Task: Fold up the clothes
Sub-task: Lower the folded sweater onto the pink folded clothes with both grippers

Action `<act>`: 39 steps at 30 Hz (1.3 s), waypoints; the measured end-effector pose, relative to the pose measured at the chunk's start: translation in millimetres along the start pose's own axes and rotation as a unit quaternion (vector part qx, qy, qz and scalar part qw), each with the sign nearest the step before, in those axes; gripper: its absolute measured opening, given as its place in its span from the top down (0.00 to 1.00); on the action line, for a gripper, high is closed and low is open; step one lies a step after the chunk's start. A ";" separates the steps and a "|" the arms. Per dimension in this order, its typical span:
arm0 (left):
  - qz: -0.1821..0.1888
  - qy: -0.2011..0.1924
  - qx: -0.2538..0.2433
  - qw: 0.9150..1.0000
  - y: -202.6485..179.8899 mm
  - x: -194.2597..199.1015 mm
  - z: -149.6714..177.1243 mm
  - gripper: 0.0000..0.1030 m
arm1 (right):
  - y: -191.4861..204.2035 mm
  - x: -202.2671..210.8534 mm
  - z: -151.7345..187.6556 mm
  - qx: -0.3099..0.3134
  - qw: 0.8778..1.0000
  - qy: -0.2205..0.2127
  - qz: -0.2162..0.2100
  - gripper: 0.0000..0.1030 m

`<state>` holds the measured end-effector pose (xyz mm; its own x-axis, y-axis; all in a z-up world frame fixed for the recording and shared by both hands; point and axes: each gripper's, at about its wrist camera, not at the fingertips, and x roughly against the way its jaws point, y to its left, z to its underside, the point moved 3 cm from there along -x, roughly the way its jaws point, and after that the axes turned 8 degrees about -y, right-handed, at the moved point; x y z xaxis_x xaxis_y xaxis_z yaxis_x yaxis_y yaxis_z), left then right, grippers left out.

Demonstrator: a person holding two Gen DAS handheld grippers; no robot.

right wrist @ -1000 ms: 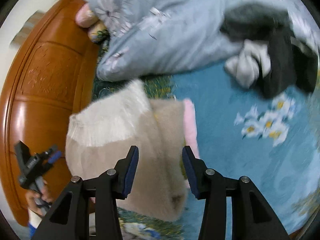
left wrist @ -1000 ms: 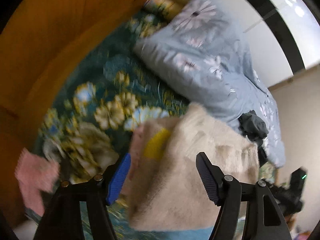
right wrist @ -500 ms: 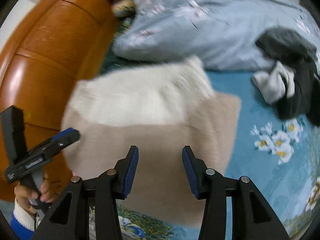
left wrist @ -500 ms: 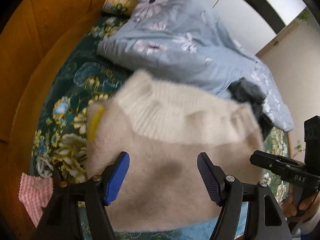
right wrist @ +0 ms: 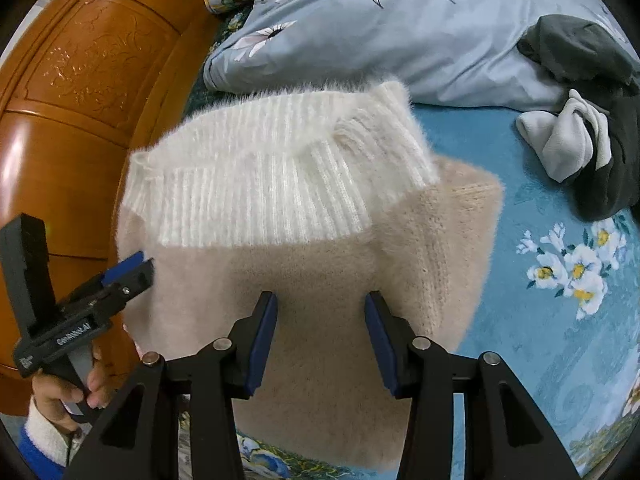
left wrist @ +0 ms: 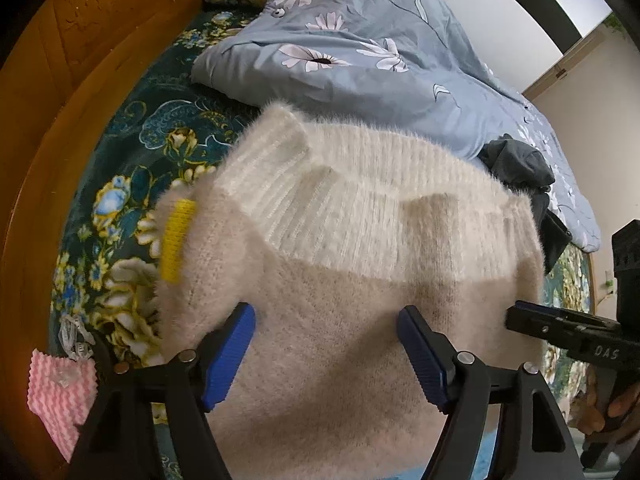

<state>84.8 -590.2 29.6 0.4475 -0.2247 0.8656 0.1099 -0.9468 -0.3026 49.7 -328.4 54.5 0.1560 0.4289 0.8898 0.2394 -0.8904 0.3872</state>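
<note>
Jaws on both my left gripper point(left wrist: 326, 354) and right gripper point(right wrist: 320, 338) stand spread, gripping nothing. Below them the fuzzy beige sweater point(right wrist: 320, 264) lies folded on the bed point(right wrist: 540, 340), white ribbed hem on top.

Headboard and quilt hem in the bed's working space

A carved wooden headboard point(right wrist: 80, 92) walls off one side, and a bunched blue floral quilt point(right wrist: 400, 28) blocks the far edge behind the folded beige sweater point(right wrist: 320, 264). A heap of dark and white clothes point(right wrist: 588, 136) crowds the far corner; bare blue bedsheet point(right wrist: 532, 360) beside the sweater leaves a claw open passage.
</note>
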 end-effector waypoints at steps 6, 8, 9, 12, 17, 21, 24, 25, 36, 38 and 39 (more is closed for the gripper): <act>-0.004 0.001 0.001 1.000 -2.8 -2.7 -2.7 0.22 | -2.5 -0.9 -3.2 -0.012 1.000 0.004 -0.003 0.54; -0.005 0.001 0.008 1.000 -3.1 -0.8 -4.9 0.22 | 5.3 -1.6 -8.0 -0.014 1.000 0.003 -0.004 0.54; -0.006 0.002 0.014 1.000 -3.2 1.0 -5.8 0.21 | 6.7 2.6 -8.0 -0.014 1.000 -0.001 -0.007 0.54; -0.003 0.000 0.027 1.000 -4.8 9.5 -7.8 0.21 | 12.2 16.7 -6.9 -0.005 1.000 -0.012 -0.012 0.54; 0.006 -0.023 0.031 0.999 -15.3 32.2 -4.8 0.21 | 27.4 42.0 3.7 0.042 0.999 -0.033 -0.007 0.54; 0.025 -0.046 0.045 0.998 -26.3 51.4 7.5 0.21 | 30.5 57.6 16.6 0.075 0.996 -0.046 0.006 0.46; 0.042 -0.060 0.051 0.996 -36.0 63.8 19.4 0.17 | 32.2 70.1 31.5 0.086 0.995 -0.057 0.011 0.36; 0.041 -0.062 0.051 0.996 -39.2 66.4 24.5 0.15 | 32.2 73.7 37.0 0.090 0.994 -0.061 0.016 0.26; 0.006 -0.085 0.038 0.996 -72.8 85.9 78.3 0.00 | 24.9 96.5 83.8 0.109 0.988 -0.098 0.045 0.04; -0.012 -0.092 0.038 0.995 -77.2 86.3 85.8 0.00 | 23.7 100.8 91.0 0.121 0.985 -0.115 0.047 0.04; -0.021 -0.096 0.038 0.994 -79.5 86.5 89.5 0.00 | 23.1 103.0 94.7 0.126 0.983 -0.124 0.048 0.04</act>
<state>194.2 -513.8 92.8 0.6013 -0.1310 0.7882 0.1949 -0.9326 -0.3037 162.0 -290.4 132.1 0.4103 0.3961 0.8214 0.4375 -0.8758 0.2037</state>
